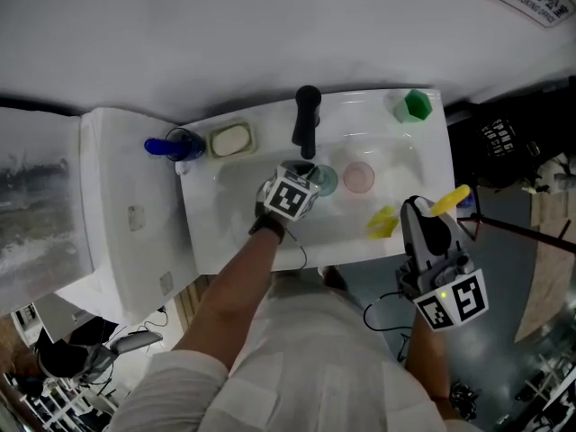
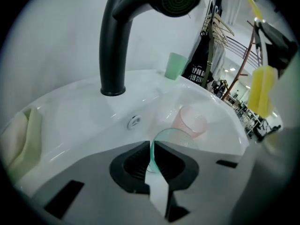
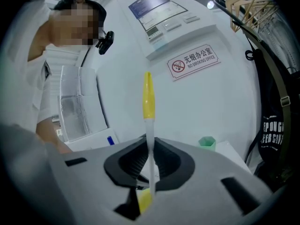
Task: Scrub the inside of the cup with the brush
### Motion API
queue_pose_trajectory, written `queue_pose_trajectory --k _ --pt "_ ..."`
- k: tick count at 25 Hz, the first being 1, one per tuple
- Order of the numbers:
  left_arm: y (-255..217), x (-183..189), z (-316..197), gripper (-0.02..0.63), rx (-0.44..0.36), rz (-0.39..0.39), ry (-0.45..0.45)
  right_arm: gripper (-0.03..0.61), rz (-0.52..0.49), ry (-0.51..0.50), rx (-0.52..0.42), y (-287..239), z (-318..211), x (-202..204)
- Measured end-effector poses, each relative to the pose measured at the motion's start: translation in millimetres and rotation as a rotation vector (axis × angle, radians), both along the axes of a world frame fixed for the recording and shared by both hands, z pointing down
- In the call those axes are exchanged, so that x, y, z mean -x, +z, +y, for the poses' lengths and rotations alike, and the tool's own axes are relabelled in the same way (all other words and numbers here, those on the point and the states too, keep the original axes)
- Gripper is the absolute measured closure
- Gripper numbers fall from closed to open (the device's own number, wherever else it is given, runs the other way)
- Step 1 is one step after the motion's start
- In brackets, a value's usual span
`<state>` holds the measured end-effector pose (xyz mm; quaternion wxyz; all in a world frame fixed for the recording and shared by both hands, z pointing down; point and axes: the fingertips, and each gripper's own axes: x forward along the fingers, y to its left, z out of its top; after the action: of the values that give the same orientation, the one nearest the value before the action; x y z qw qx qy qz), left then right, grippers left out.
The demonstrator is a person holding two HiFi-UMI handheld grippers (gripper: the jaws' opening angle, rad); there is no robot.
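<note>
In the white sink (image 1: pixel 234 232) my left gripper (image 1: pixel 308 175) is shut on the rim of a clear teal cup (image 1: pixel 326 180). In the left gripper view the cup's rim (image 2: pixel 159 137) is pinched between the jaws of the left gripper (image 2: pixel 153 159), with its mouth turned sideways. At the sink's front right corner my right gripper (image 1: pixel 421 212) is shut on the brush (image 1: pixel 447 202), and the brush's yellow head (image 1: pixel 382 222) hangs over the basin. The right gripper view shows the right gripper (image 3: pixel 150 161) clamped on the thin white shaft (image 3: pixel 150 135), the yellow end (image 3: pixel 148 97) pointing up.
A pink cup (image 1: pixel 359 177) lies in the basin just right of the teal cup. The black faucet (image 1: pixel 306 120) rises behind the left gripper. A green cup (image 1: pixel 417 104) stands at the sink's back right corner, with a soap dish (image 1: pixel 230 139) and a blue holder (image 1: pixel 171 146) at back left.
</note>
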<state>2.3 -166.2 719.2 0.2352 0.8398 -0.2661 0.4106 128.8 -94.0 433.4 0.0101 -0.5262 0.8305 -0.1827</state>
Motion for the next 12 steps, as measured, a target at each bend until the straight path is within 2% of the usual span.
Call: queue_pose_trajectory --k 4,7,12 --pt "-15 5 9 0.589 -0.015 -0.045 0.036 0.54 -0.021 -0.016 -0.039 -7 -7 12" --pt "-45 7 20 0.589 -0.035 -0.088 0.084 0.54 -0.049 -0.036 -0.098 -23 -14 23" --pt "-108 -3 37 0.589 -0.055 -0.084 0.154 0.54 -0.085 -0.128 -0.224 -62 -22 55"
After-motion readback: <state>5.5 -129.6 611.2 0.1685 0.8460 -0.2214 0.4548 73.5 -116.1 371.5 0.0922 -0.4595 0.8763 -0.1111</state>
